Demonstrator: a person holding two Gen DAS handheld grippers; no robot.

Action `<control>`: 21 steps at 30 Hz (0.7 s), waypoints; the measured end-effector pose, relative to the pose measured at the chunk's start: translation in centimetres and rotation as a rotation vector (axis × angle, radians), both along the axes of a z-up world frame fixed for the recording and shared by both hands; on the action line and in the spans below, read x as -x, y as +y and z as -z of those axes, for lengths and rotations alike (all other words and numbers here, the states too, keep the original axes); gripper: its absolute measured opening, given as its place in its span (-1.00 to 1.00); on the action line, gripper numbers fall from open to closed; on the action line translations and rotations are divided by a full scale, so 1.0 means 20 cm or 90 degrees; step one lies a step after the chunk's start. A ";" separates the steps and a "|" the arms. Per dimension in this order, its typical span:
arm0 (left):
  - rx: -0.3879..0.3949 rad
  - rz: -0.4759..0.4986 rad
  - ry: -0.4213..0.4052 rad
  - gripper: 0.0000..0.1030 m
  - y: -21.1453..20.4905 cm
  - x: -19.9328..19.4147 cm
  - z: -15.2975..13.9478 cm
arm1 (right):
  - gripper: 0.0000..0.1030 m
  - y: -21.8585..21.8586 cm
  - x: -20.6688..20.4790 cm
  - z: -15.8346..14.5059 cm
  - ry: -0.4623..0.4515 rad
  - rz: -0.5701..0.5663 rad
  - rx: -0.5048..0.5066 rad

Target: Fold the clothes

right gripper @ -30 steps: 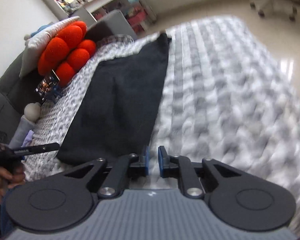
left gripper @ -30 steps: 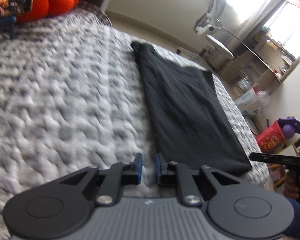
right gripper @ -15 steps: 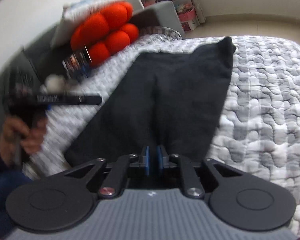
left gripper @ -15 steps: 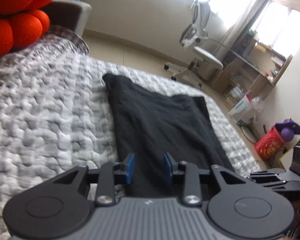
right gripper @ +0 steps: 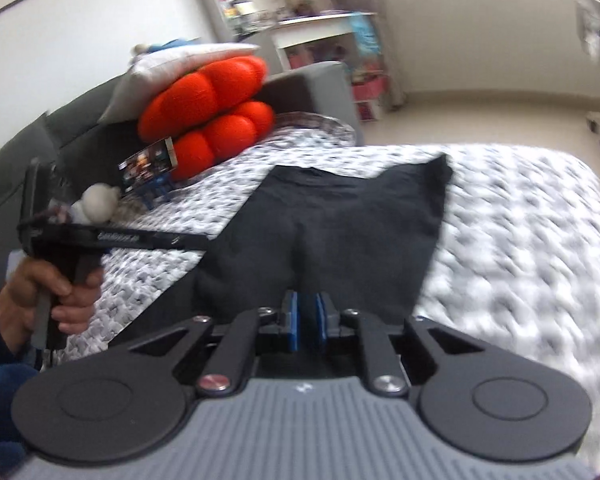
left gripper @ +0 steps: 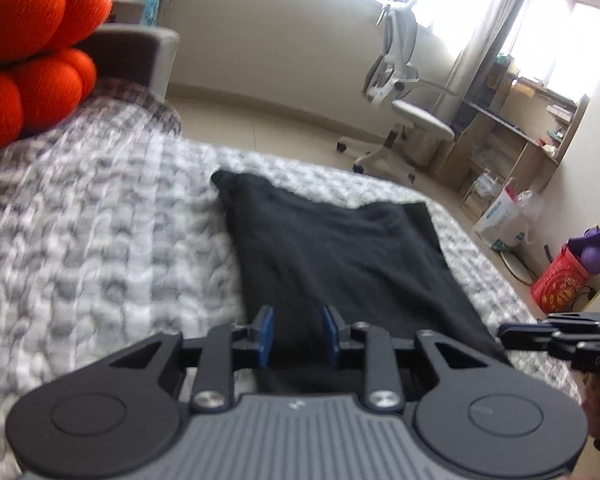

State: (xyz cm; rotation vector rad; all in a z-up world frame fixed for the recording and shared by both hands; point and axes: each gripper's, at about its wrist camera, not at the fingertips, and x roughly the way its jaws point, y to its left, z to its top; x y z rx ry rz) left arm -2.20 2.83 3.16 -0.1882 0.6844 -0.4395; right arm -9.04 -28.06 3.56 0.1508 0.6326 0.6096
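A black garment [left gripper: 340, 264] lies flat on the grey-white quilted bed [left gripper: 100, 240], folded into a long panel. My left gripper [left gripper: 298, 336] is open, jaws a hand's width apart, over the garment's near edge, holding nothing. In the right wrist view the same garment [right gripper: 340, 232] lies ahead. My right gripper [right gripper: 305, 320] hovers over its near edge with only a narrow slot between its blue pads, and nothing shows between them. The left gripper [right gripper: 196, 243] appears at left in that view, held by a hand.
Orange round cushions [right gripper: 208, 116] and a grey pillow [right gripper: 172, 68] sit at the bed's head, with a small picture card [right gripper: 148, 162] and a plush toy [right gripper: 98, 202] beside them. A white office chair [left gripper: 404, 92], a desk [left gripper: 532, 128] and a red bag [left gripper: 560, 284] stand past the bed.
Both grippers have swung over the garment's near edge. The left jaws have opened wider. The right jaws stay almost together.
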 end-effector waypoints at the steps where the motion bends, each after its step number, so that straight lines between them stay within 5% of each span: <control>1: -0.002 -0.001 -0.002 -0.42 -0.02 -0.02 0.00 | -0.68 0.03 -0.03 0.01 0.000 -0.008 0.011; 7: -0.045 -0.012 -0.001 -0.42 -0.11 -0.14 0.03 | -0.72 0.09 -0.22 0.09 0.016 -0.017 0.060; 10: -0.043 -0.021 0.008 -0.42 -0.10 -0.18 0.06 | -0.93 0.04 -0.26 0.09 0.018 0.018 0.059; 13: -0.041 -0.024 0.002 -0.42 -0.09 -0.22 0.05 | -0.71 0.00 -0.31 0.08 0.013 0.055 0.063; 21: -0.023 -0.038 -0.029 -0.41 -0.08 -0.36 0.00 | -0.66 -0.03 -0.52 0.02 -0.005 0.105 0.022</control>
